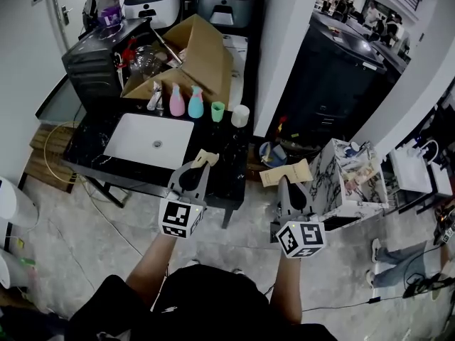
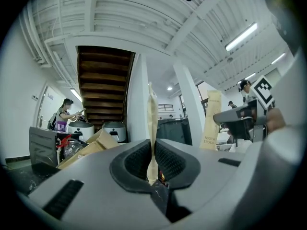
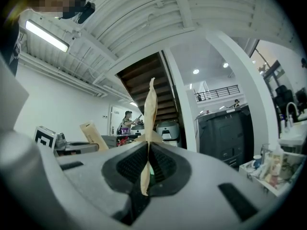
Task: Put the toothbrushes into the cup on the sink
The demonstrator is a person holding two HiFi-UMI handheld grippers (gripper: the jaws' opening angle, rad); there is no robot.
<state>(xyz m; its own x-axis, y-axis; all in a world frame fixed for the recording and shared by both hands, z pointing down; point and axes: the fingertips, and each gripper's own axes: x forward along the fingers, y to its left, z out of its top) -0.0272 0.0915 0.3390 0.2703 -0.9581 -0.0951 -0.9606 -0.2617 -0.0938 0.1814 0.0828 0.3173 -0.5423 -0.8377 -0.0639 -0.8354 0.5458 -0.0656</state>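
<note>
Between the fingers (image 2: 135, 161) of the left gripper (image 2: 153, 151): left toothbrush packet (image 2: 151, 121), brown paper, seen edge-on and clamped by the pads. Its long axis is upright, the top end rising well above the fingers and the bottom end down in the gap.

Between the fingers of the right gripper (image 3: 147, 159): right toothbrush packet (image 3: 149, 123), same paper, likewise edge-on and pinched tight. Its long axis is upright, with a slight lean at the top.

Both grippers are held side by side in the air, short of the bench (image 1: 231, 155).

On the bench, behind the white sink (image 1: 128, 144):
- pink bottle (image 1: 177, 101)
- blue bottle (image 1: 195, 103)
- green cup (image 1: 217, 111)
- white cup (image 1: 240, 115), just beside the green cup

Neither packet is near the cups. Behind the bottles stands an open cardboard box (image 1: 206, 52).
</note>
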